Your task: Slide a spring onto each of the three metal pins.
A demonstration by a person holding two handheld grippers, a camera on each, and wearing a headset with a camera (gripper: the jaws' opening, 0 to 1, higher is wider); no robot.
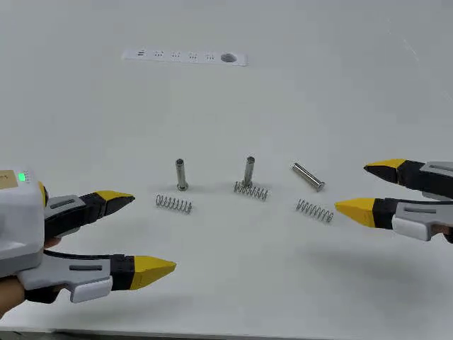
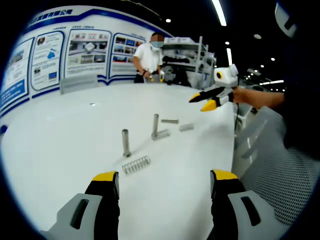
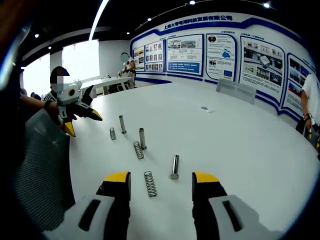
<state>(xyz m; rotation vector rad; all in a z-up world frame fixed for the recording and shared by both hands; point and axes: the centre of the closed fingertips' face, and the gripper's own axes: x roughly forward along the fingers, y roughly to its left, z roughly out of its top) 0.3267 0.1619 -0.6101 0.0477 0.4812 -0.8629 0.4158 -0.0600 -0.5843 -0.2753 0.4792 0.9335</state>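
Three bare steel pins on the white bench (image 1: 233, 283): left pin (image 1: 181, 174) and middle pin (image 1: 249, 171) upright, right pin (image 1: 308, 176) lying flat; a coiled wire spring (image 1: 173, 204) lies by each. Your yellow-tipped left gripper (image 1: 153, 232) and right gripper (image 1: 350, 187) hover spread, empty. A nudged pin may topple; a pinched spring may shoot away. Whether the middle spring (image 1: 251, 190) touches its pin is unclear.

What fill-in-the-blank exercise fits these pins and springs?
The left pin and middle pin stand upright; the right pin lies on its ___.
The left spring, middle spring and right spring lie on the table; ___ is on a pin.
The left gripper and right gripper are both ___, holding nothing.
Missing: side; none; open.
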